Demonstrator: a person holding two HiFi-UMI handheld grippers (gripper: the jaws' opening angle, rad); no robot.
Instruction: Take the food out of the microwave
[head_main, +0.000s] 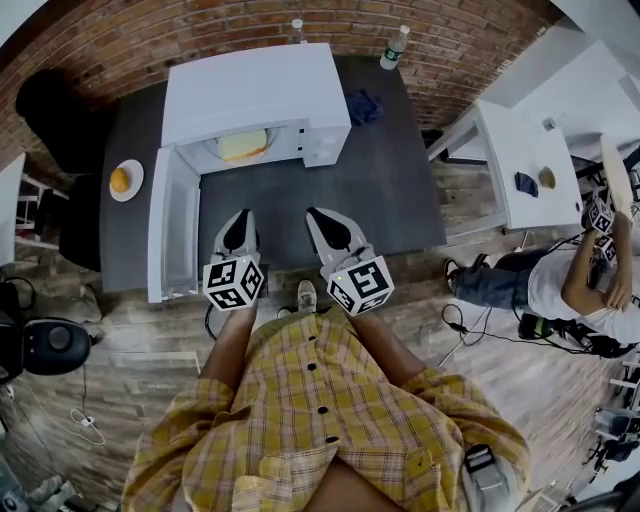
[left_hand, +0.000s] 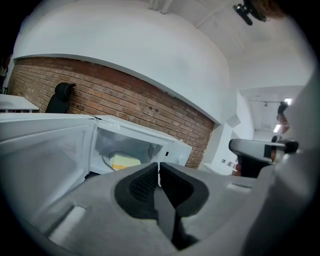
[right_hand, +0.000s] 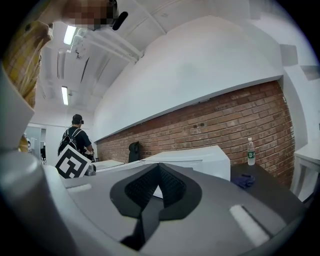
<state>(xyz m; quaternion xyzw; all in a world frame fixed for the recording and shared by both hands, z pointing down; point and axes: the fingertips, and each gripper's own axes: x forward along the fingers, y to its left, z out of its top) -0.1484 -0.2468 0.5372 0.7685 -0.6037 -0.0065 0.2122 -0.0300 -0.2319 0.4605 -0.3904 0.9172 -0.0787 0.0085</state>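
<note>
A white microwave (head_main: 255, 95) stands at the back of the dark table (head_main: 380, 200), its door (head_main: 172, 225) swung wide open to the left. Inside lies the food (head_main: 243, 146), a pale yellow slab on a plate, also visible in the left gripper view as the food (left_hand: 124, 161) deep in the cavity. My left gripper (head_main: 240, 216) hovers over the table in front of the opening, jaws together with nothing between them (left_hand: 159, 165). My right gripper (head_main: 313, 214) hangs beside it, level, also shut and empty (right_hand: 159, 168).
A small plate with an orange (head_main: 125, 180) sits on the table left of the open door. A blue cloth (head_main: 362, 105) and a water bottle (head_main: 396, 47) lie right of the microwave. At the right stands a white table (head_main: 530, 170), with a person (head_main: 575, 285) seated near it.
</note>
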